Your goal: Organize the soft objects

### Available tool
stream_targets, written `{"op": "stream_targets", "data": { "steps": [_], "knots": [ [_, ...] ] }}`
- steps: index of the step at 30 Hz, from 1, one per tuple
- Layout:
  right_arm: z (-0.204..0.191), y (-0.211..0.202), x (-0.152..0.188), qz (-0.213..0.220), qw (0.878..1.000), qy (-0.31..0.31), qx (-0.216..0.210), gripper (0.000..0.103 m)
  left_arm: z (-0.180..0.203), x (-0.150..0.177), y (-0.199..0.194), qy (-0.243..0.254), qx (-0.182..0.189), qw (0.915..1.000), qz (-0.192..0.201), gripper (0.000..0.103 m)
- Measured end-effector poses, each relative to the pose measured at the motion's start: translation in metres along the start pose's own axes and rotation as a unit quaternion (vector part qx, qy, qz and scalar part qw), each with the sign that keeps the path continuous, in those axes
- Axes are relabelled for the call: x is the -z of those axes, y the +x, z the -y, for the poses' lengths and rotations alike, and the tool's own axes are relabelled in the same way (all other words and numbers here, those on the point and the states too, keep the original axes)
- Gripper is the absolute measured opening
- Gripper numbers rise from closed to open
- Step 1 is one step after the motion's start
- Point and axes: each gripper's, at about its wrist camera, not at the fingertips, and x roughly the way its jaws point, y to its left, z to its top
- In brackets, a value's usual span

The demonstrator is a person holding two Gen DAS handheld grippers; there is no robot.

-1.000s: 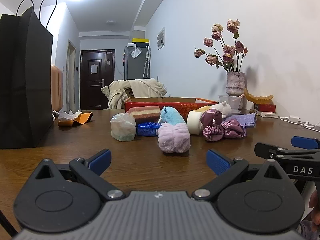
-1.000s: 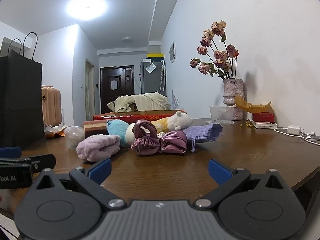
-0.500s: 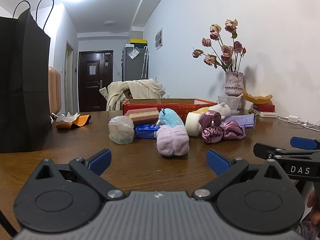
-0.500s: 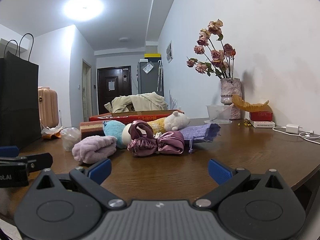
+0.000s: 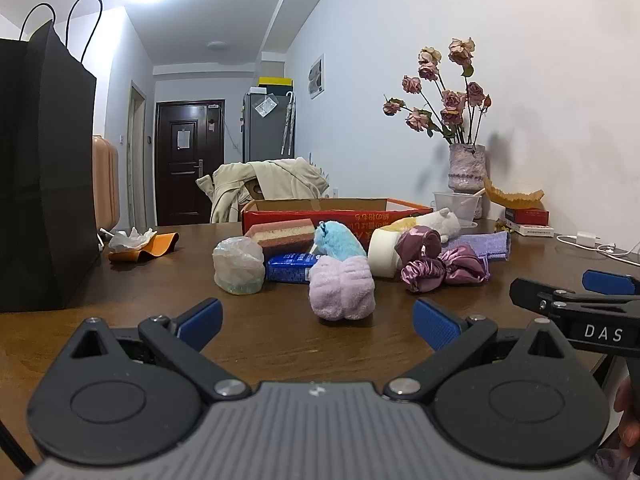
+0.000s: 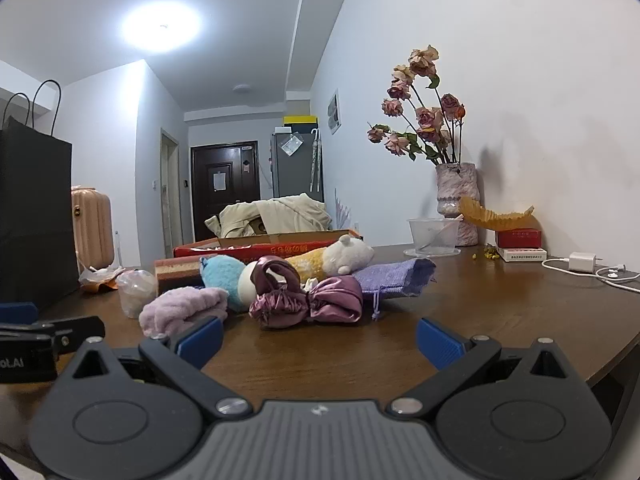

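Two handheld tools faced a brown wooden table (image 5: 120, 332) from its near edge, and nothing had yet been sorted, as far as could be judged. All the soft things lay loose in one cluster at the middle of the table, and none was gripped.

The left tool (image 5: 316, 318) had its blue-padded fingers spread wide and empty. Straight ahead of it, near but not touching, sat a lilac fluffy cloth (image 5: 342, 290) rolled into a bundle, the nearest item. Behind that lay a blue plush toy (image 5: 338, 242), a blue packet (image 5: 290, 267), a striped pink and cream sponge (image 5: 282, 232) and a crumpled clear plastic bag (image 5: 239, 266). To the right lay a mauve satin scrunchie heap (image 5: 436, 266), a white roll (image 5: 382, 252), a purple pouch (image 5: 488, 242) and a cream and yellow plush toy (image 5: 434, 218).

The right tool (image 6: 318, 336) was also spread and empty. The satin heap (image 6: 308, 300) lay just ahead of it, between its fingers in view, with clear table between.

A shallow red cardboard box (image 5: 320, 214) stood behind the cluster, and a tall black paper bag (image 5: 40, 184) stood at the left; either may have been the intended container. The whole task appeared to remain.
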Motion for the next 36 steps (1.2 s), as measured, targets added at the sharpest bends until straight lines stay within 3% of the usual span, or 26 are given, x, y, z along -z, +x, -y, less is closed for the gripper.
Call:
{"op": "stream_targets", "data": {
  "steps": [11, 14, 17, 19, 21, 23, 27, 29, 31, 33, 36],
  "knots": [
    [-0.006, 0.017, -0.018, -0.008, 1.000, 0.009, 0.001, 0.103, -0.006, -0.016, 0.014, -0.007, 0.000, 0.9999, -0.010, 0.103],
    [-0.007, 0.029, -0.039, -0.020, 0.999, 0.027, -0.022, 0.103, -0.011, -0.028, 0.025, -0.006, -0.016, 0.9991, -0.039, 0.103],
    [-0.012, 0.057, -0.061, -0.071, 0.994, 0.040, -0.069, 0.102, -0.024, -0.041, 0.043, -0.030, -0.019, 0.9962, -0.079, 0.103],
    [-0.015, 0.079, -0.071, -0.099, 0.989, 0.051, -0.101, 0.093, -0.032, -0.048, 0.058, -0.056, 0.001, 0.9934, -0.100, 0.102],
    [-0.021, 0.105, -0.077, -0.127, 0.982, 0.052, -0.128, 0.071, -0.034, -0.052, 0.072, -0.067, 0.027, 0.9912, -0.111, 0.092],
    [-0.026, 0.128, -0.081, -0.148, 0.977, 0.056, -0.144, 0.057, -0.031, -0.055, 0.091, -0.066, 0.045, 0.9884, -0.129, 0.083],
    [-0.046, 0.173, -0.088, -0.175, 0.966, 0.032, -0.189, 0.049, -0.022, -0.053, 0.125, -0.050, 0.050, 0.9831, -0.169, 0.079],
    [-0.058, 0.197, -0.087, -0.199, 0.957, 0.009, -0.212, 0.046, -0.022, -0.049, 0.139, -0.054, 0.072, 0.9766, -0.195, 0.074],
    [-0.066, 0.219, -0.083, -0.230, 0.947, -0.001, -0.223, 0.037, -0.027, -0.047, 0.144, -0.059, 0.078, 0.9721, -0.213, 0.073],
    [-0.071, 0.224, -0.077, -0.254, 0.942, -0.018, -0.217, 0.027, -0.040, -0.045, 0.141, -0.060, 0.055, 0.9750, -0.207, 0.074],
    [-0.066, 0.210, -0.072, -0.272, 0.938, 0.000, -0.217, 0.027, -0.063, -0.045, 0.133, -0.065, 0.017, 0.9782, -0.196, 0.074]
  ]
}}
